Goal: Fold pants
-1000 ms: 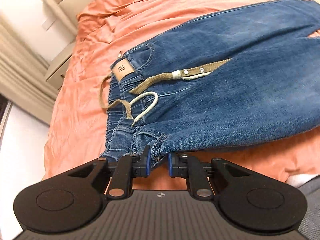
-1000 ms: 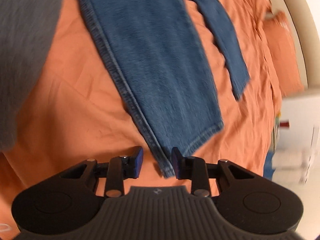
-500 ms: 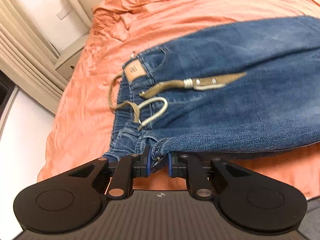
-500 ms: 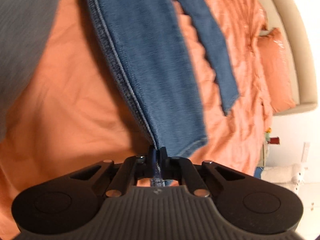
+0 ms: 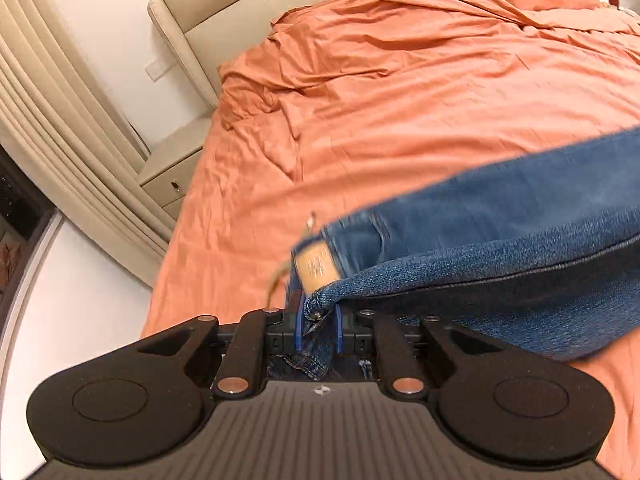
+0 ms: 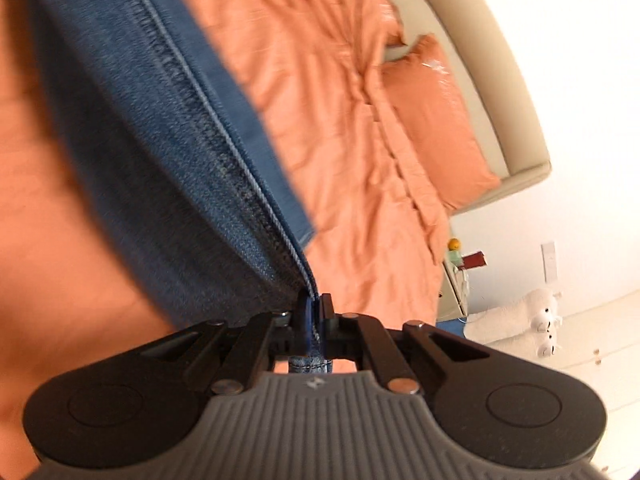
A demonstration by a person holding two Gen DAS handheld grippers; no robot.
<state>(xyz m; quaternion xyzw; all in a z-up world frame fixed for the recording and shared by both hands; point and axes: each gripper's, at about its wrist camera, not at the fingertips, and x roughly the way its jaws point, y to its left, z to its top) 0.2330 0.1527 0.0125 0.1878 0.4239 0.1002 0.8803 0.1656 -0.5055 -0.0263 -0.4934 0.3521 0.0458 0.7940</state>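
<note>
Gripping jeans [image 5: 500, 248] waistband, L tool [image 5: 317, 330] clamped, R tool [image 6: 313, 318] pinching hem, above bed [image 5: 400, 100].

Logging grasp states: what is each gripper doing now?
Left gripper: closed on the jeans at the waistband.
Right gripper: closed on the jeans' hem.

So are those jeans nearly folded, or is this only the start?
Only the start, it seems. Done: both ends are gripped. The left gripper is shut on the waistband corner of the jeans, by the leather patch; the right gripper is shut on the leg hem. In hand: the denim is lifted off the orange bedsheet. Left: no finished fold shows; laying one half over the other remains.
</note>
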